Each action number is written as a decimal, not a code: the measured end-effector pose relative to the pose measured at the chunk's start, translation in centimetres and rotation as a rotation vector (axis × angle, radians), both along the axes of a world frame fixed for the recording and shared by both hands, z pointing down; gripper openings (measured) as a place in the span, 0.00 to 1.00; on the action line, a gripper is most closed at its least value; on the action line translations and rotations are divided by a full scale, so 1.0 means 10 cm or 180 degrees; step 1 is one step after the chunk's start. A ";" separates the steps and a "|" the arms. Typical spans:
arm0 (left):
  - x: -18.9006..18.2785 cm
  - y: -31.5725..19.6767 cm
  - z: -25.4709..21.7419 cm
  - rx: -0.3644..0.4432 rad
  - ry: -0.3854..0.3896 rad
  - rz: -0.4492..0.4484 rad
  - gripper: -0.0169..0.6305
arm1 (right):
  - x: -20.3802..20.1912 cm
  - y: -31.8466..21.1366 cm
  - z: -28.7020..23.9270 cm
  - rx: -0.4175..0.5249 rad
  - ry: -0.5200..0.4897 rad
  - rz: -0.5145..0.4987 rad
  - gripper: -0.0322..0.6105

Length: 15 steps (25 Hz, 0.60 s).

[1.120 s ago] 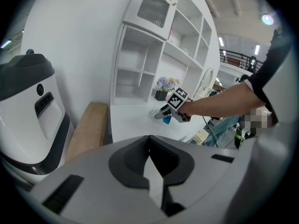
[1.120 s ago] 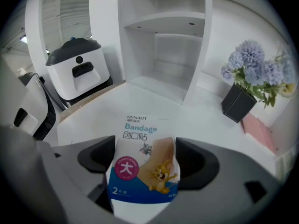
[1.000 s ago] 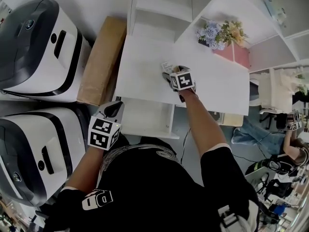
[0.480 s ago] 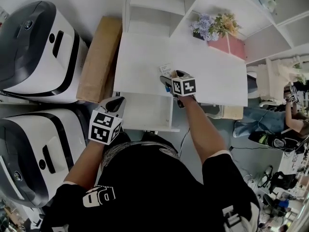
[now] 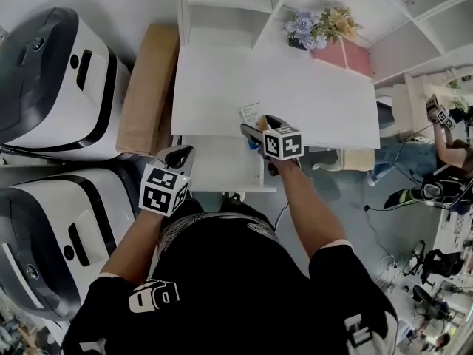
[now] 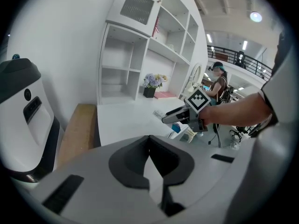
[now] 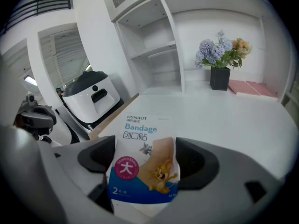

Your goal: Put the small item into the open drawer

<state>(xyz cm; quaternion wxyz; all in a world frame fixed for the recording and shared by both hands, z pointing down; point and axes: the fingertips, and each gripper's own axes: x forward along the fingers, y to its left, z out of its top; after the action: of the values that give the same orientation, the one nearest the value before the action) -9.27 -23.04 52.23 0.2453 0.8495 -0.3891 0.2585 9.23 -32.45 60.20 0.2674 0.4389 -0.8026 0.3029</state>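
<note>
The right tool (image 5: 259, 127) was pinching the bandage packet (image 7: 141, 168) by its lower end. Its two jaws were pressed onto the flat faces, and the printed upper part stood free at twelve o'clock in the right gripper view. In the head view the packet hung above the front edge of the white counter (image 5: 310, 98). The open drawer (image 5: 219, 166) lay just past that edge, at about seven o'clock from the tool. The left tool (image 6: 149, 154) had its jaws pressed together on nothing and sat beside the drawer's nine o'clock side, apart from the packet. A pot of flowers (image 5: 316, 28) stood at the counter's one o'clock corner, and a cardboard box (image 5: 148, 87) lay along its nine o'clock side; both were well clear of the work.

The packet looked like a thin, flat sachet: very light, bendy, with a glossy printed skin that could slide between hard jaws. A pinch across the faces near one end, as here, seemed the sensible hold, since the edges would offer almost nothing to bear on. Being so light it would probably flutter rather than fall straight, so it ought to be brought low inside the drawer's walls before the jaws part. Little could break, though a hard squeeze might crease it
</note>
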 end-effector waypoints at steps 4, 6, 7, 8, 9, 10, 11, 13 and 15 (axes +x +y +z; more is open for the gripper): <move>0.02 0.03 0.06 -0.0033 -0.0038 0.0025 0.05 | -0.02 0.21 -0.05 -0.0014 -0.0175 0.0064 0.68; 0.05 0.04 0.08 -0.0040 -0.0045 0.0044 0.05 | -0.04 0.31 -0.08 -0.0012 -0.0221 0.0074 0.68; 0.07 0.04 0.08 -0.0042 -0.0044 0.0053 0.05 | -0.04 0.36 -0.09 -0.0011 -0.0239 0.0075 0.68; 0.09 0.06 0.09 -0.0046 -0.0042 0.0064 0.05 | -0.05 0.41 -0.09 -0.0012 -0.0254 0.0073 0.68; 0.10 0.07 0.10 -0.0052 -0.0042 0.0076 0.05 | -0.06 0.45 -0.09 -0.0013 -0.0265 0.0069 0.68; 0.12 0.09 0.12 -0.0060 -0.0045 0.0090 0.05 | -0.07 0.50 -0.10 -0.0013 -0.0271 0.0063 0.68; 0.14 0.11 0.13 -0.0070 -0.0049 0.0105 0.05 | -0.07 0.55 -0.10 -0.0011 -0.0270 0.0056 0.68; 0.16 0.14 0.16 -0.0088 -0.0054 0.0132 0.05 | -0.07 0.63 -0.11 0.0009 -0.0254 0.0042 0.68; 0.17 0.16 0.20 -0.0102 -0.0060 0.0147 0.05 | -0.08 0.69 -0.12 0.0023 -0.0252 0.0026 0.68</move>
<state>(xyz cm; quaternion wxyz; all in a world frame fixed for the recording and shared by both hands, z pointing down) -7.57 -21.46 54.23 0.2493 0.8517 -0.3674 0.2783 8.43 -25.54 59.04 0.2326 0.4309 -0.8118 0.3183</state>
